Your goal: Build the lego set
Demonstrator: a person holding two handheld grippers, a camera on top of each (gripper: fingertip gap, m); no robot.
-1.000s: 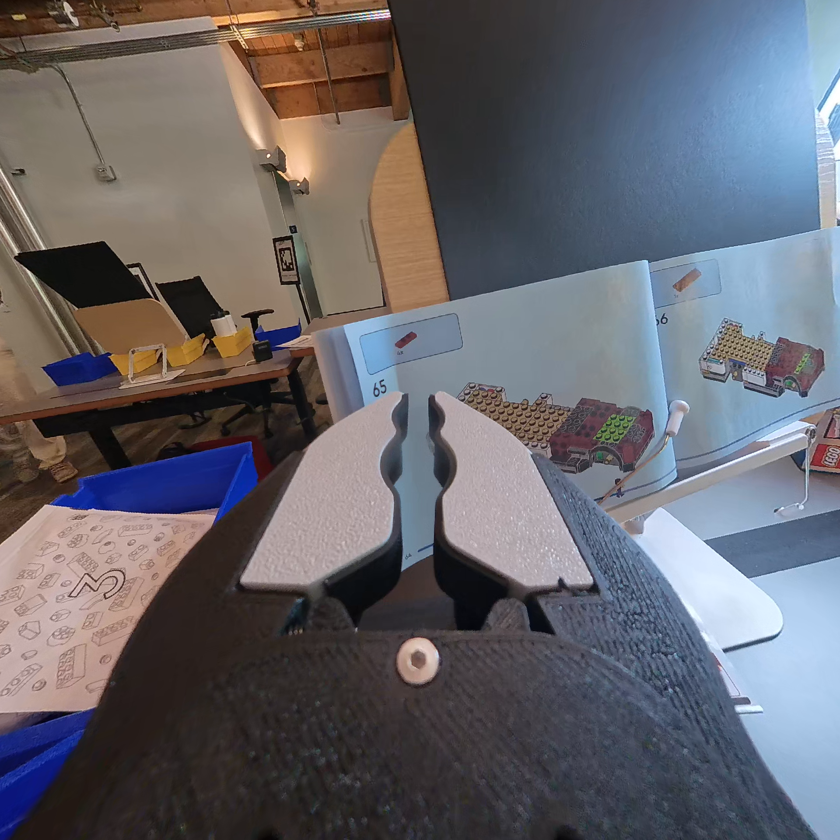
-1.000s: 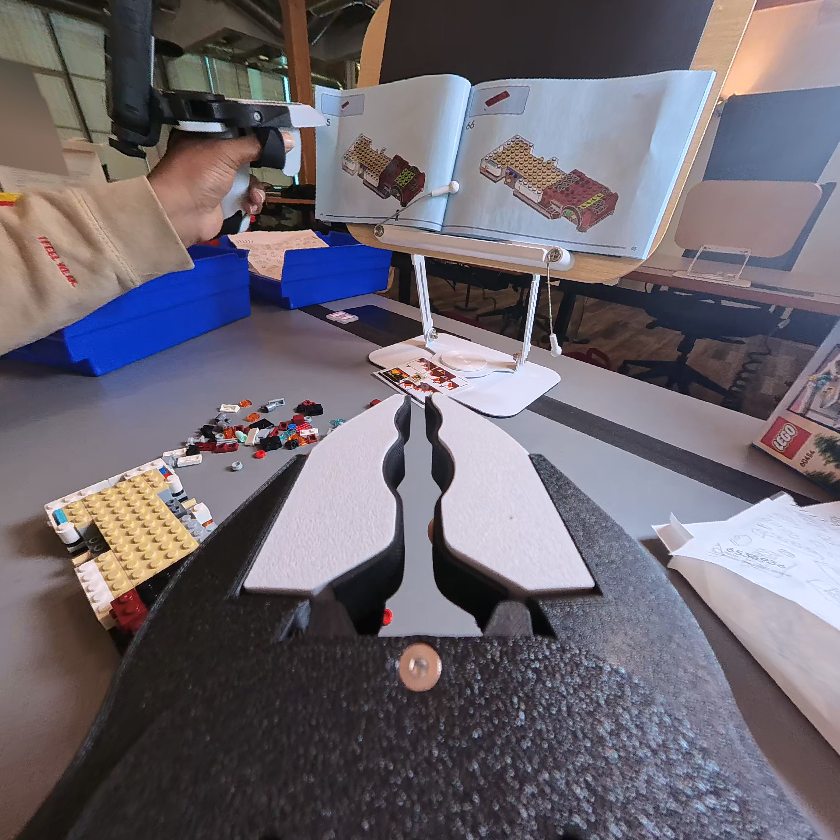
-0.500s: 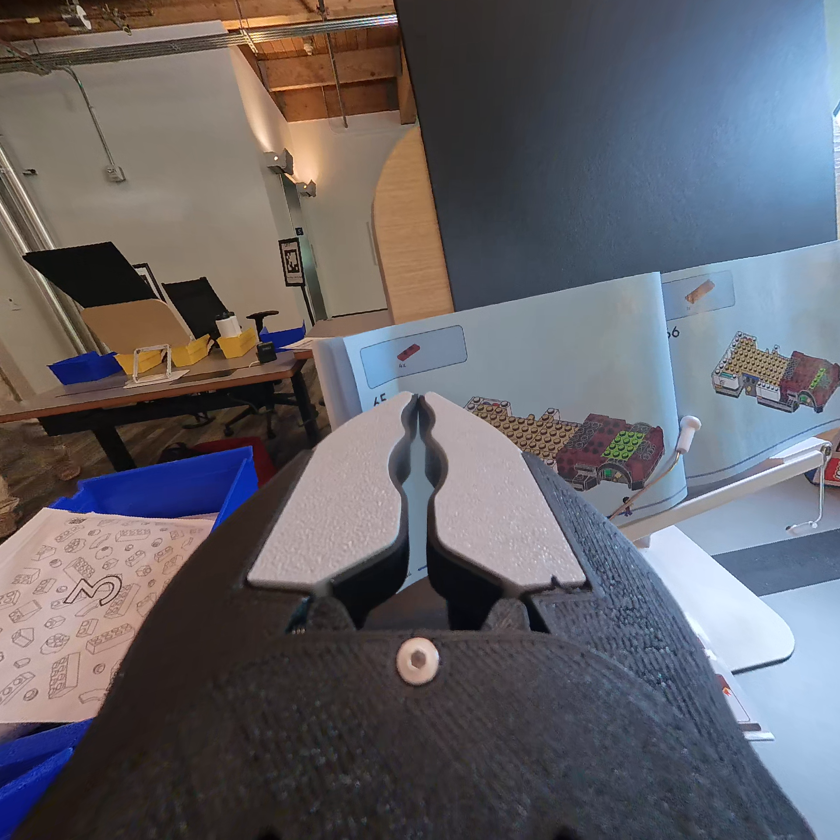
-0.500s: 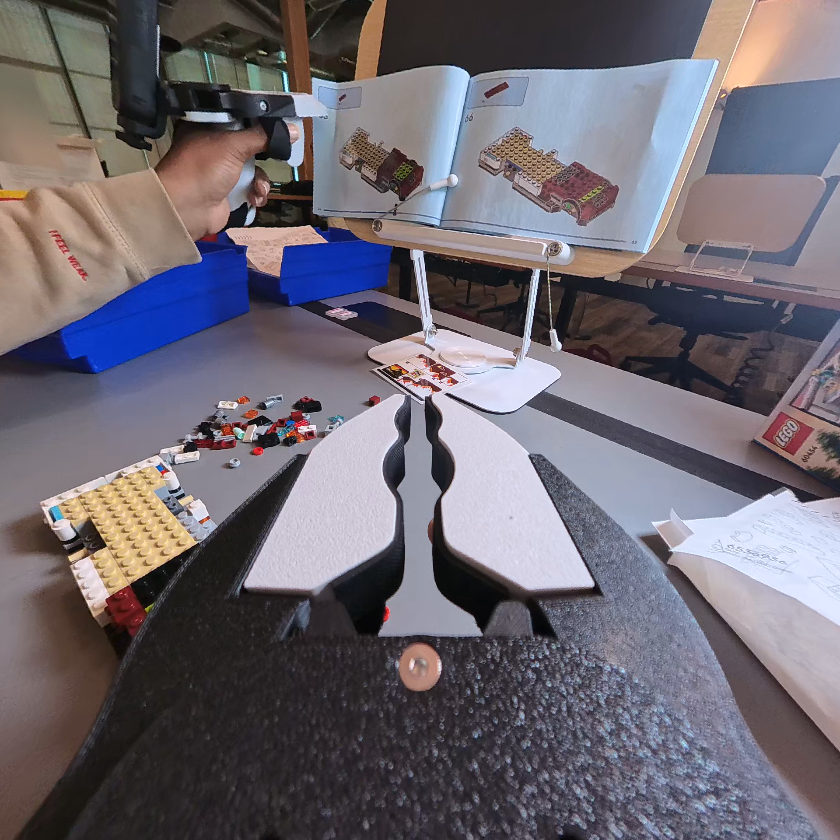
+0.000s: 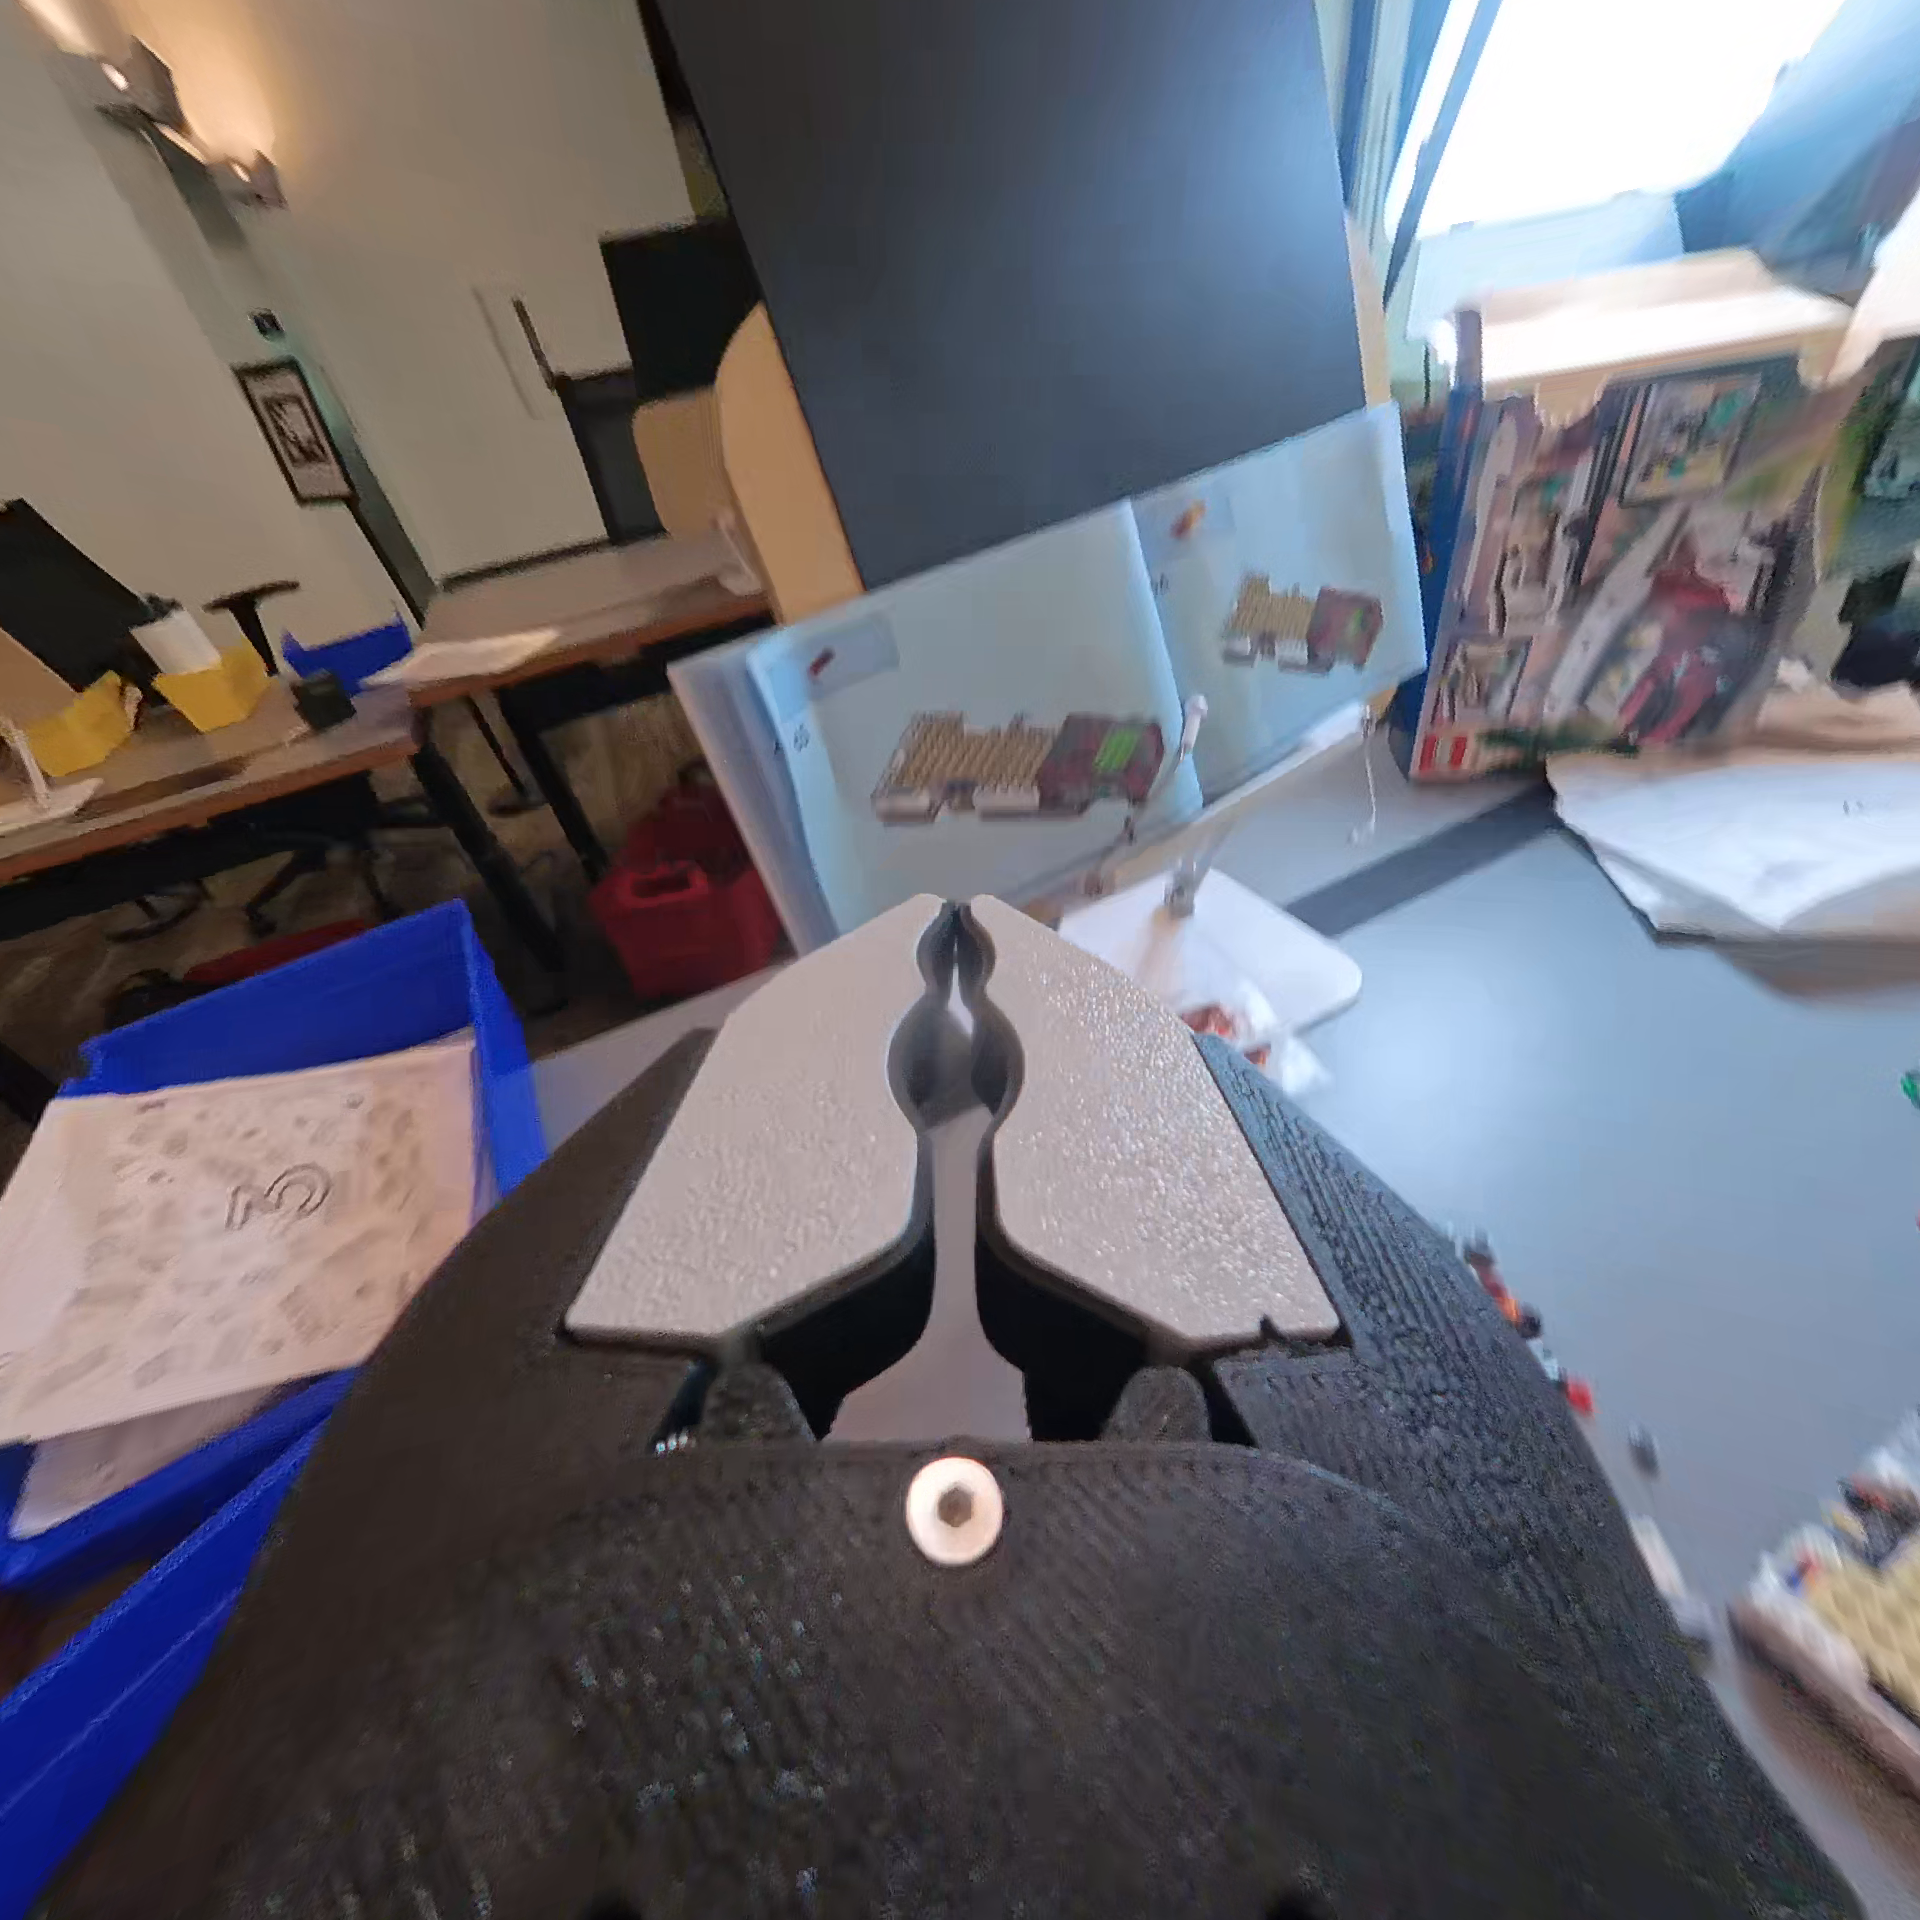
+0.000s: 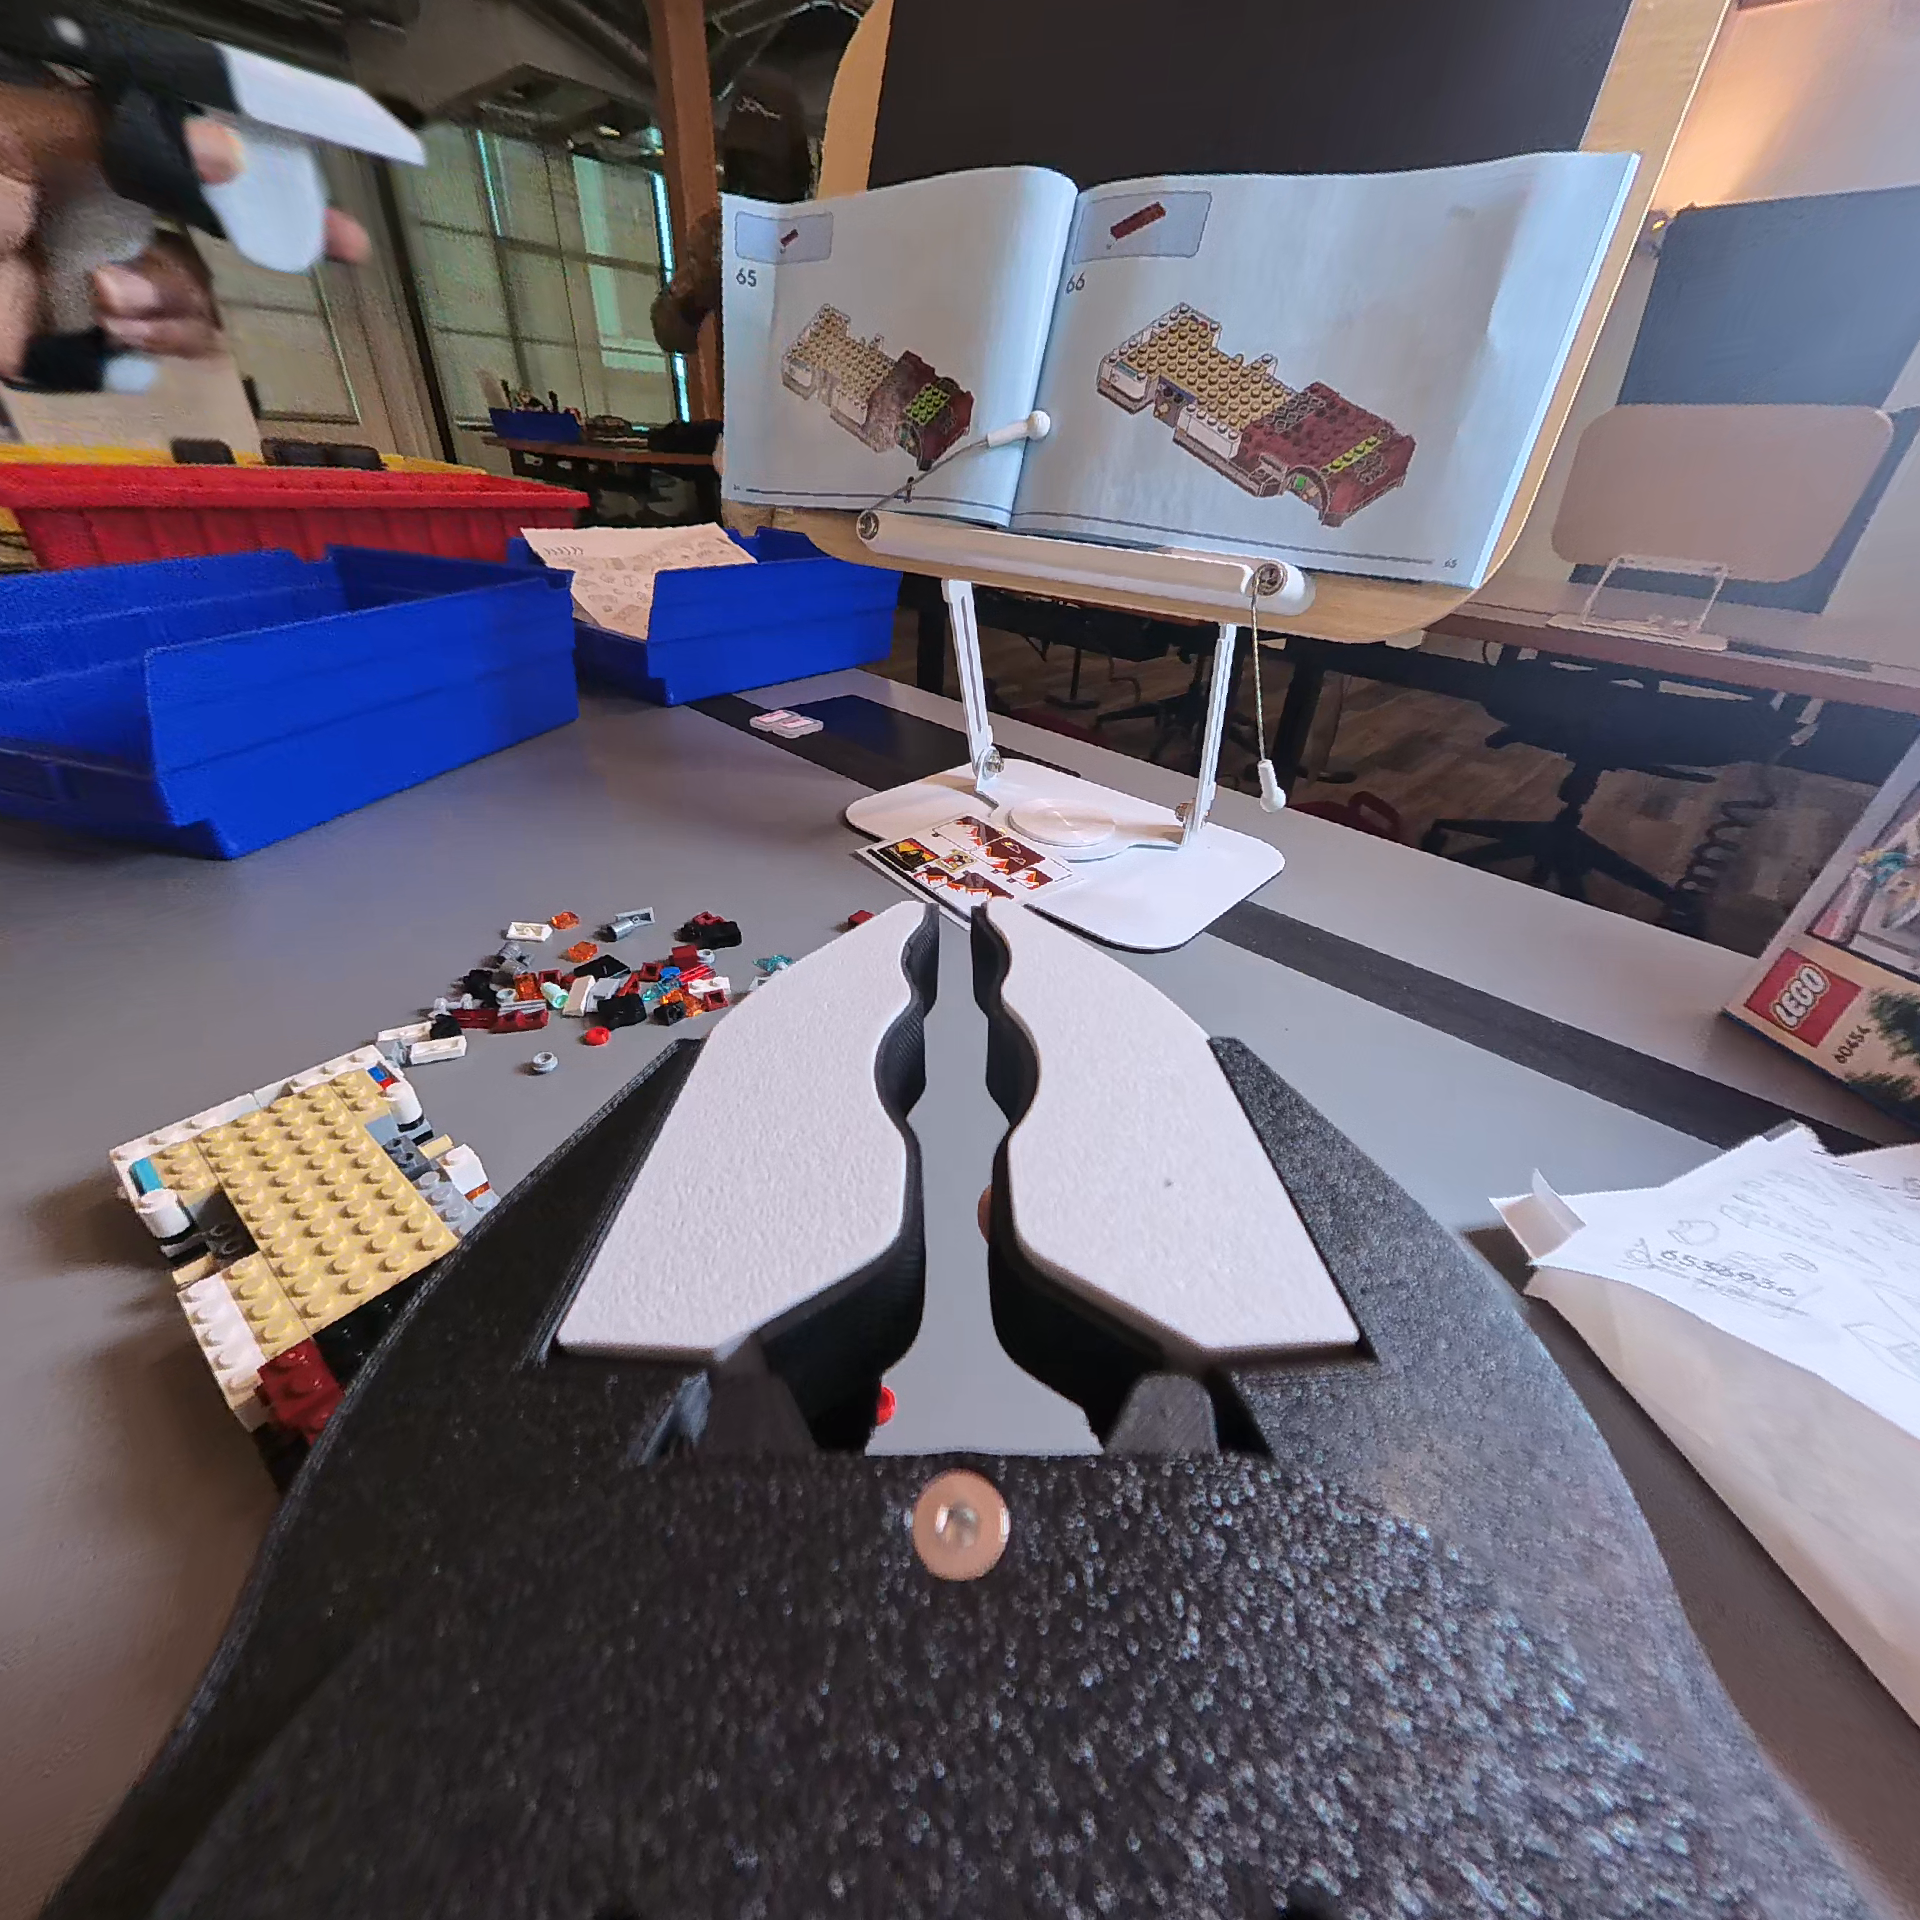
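Right wrist view shows the right tongs slightly parted, gripping nothing, above the grey worktop near loose bricks and a printed booklet; left tongs closed, empty.

The left hand-held gripper, a little apart a second ago, now has its fingertips touching with nothing between them. Its view has swung rightward, bringing the toy brick set box into sight. In the right wrist view it has risen toward the top left corner.
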